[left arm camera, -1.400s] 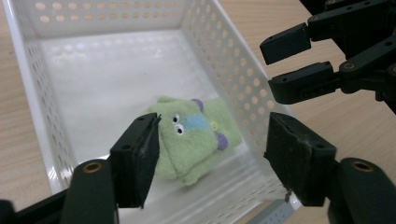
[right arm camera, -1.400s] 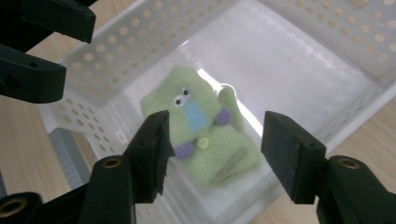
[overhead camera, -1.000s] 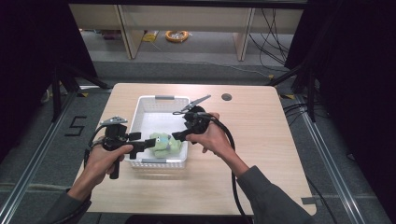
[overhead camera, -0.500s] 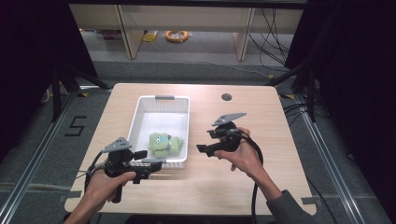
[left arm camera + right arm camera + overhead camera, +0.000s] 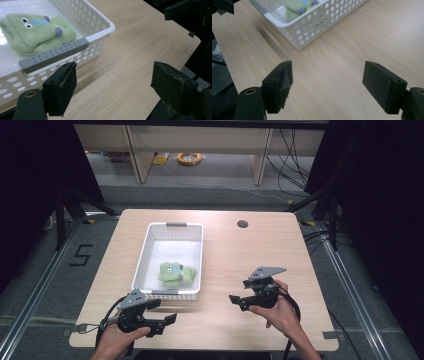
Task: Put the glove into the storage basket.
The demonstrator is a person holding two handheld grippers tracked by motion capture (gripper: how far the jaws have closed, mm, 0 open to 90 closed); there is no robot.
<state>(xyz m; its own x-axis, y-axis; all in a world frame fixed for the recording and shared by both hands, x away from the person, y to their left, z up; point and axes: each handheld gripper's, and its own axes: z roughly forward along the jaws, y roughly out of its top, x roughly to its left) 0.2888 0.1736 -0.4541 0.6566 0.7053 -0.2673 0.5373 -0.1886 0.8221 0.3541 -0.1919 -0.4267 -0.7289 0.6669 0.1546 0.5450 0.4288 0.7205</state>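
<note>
1. The wooden table [image 5: 225,245] carries everything; a small round hole [image 5: 242,224] sits in its top toward the far edge, at about 1 o'clock from the centre, well apart from the work.
2. The white perforated basket [image 5: 146,251] lies left of centre with its long axis running from 6 to 12 o'clock and a grey handle [image 5: 172,292] on its near short wall.
3. The green plush toy [image 5: 177,274] rests inside the basket, in the near half, close to that near wall. In the left gripper view [image 5: 35,32] it lies folded, eyes up, its length roughly across the basket.
4. The left gripper [image 5: 167,320] hangs over the near table edge, just beside the basket's near wall, jaws spread wide with nothing between them. From it the toy lies at about 12 o'clock, beyond the wall and handle.
5. The right gripper [image 5: 236,300] hangs over bare table to the right of the basket, jaws likewise apart and empty. From it the toy lies at about 10 o'clock, past the basket's long right wall.
6. Judgement: the left gripper is the nearer one. A reach for the toy has to rise over the near rim and handle before descending, since the basket wall stands directly in the way; the right gripper would have to clear the side wall.
</note>
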